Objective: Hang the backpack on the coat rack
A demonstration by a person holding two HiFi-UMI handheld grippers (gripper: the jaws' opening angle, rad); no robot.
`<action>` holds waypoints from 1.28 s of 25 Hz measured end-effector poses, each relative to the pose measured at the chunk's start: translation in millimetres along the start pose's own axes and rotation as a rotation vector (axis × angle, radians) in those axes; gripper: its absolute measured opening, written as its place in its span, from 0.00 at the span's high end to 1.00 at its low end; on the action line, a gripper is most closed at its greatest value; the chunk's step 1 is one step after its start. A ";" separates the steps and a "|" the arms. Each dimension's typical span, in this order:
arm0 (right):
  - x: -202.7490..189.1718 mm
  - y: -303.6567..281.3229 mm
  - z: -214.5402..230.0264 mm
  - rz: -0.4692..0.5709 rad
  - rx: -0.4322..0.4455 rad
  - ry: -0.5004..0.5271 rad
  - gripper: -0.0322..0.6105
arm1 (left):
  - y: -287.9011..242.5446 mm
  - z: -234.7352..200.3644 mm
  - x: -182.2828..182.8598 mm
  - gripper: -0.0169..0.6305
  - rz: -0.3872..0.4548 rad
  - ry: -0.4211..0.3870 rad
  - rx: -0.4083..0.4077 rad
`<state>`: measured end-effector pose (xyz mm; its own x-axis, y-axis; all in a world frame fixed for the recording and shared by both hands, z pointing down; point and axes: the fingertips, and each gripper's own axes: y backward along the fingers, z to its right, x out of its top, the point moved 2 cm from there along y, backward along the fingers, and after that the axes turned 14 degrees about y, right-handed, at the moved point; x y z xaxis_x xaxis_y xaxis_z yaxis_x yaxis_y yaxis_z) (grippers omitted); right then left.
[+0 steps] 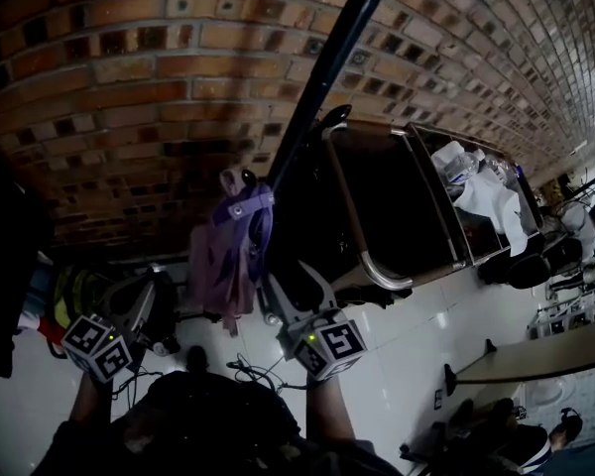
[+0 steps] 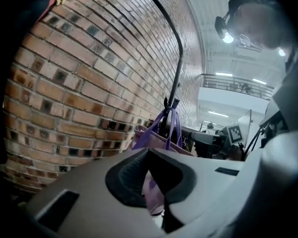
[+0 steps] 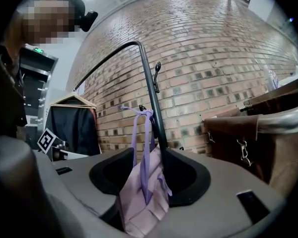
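A lilac backpack (image 1: 223, 261) hangs by its straps (image 3: 141, 128) from a hook on the black coat rack pole (image 1: 322, 77), in front of the brick wall. My right gripper (image 1: 296, 291) is just right of and below the bag, open, with nothing gripped. In the right gripper view the backpack (image 3: 144, 192) shows between the spread jaws with its pads off it. My left gripper (image 1: 144, 300) is to the bag's left, a short way off. In the left gripper view its jaws stand apart, and the backpack (image 2: 156, 138) and the pole (image 2: 176, 73) lie beyond them.
A brown leather chair (image 1: 397, 206) stands right of the rack, with white cloths (image 1: 486, 191) behind it. A dark jacket on a hanger (image 3: 72, 123) hangs at the left. Cables (image 1: 253, 373) lie on the pale floor near my feet. A table edge (image 1: 535, 355) is at the right.
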<state>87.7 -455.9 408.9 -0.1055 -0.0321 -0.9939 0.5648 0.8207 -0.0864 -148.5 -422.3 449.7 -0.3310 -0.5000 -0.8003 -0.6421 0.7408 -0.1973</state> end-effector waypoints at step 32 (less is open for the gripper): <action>-7.8 410.0 -33.8 0.163 0.057 0.004 0.92 | 142.5 329.5 -199.4 0.95 0.155 -0.160 0.113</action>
<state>292.4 -99.9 383.5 -0.0119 0.1007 -0.9948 0.6202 0.7812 0.0716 53.8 -69.2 394.6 -0.3000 -0.3064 -0.9034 -0.5077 0.8530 -0.1207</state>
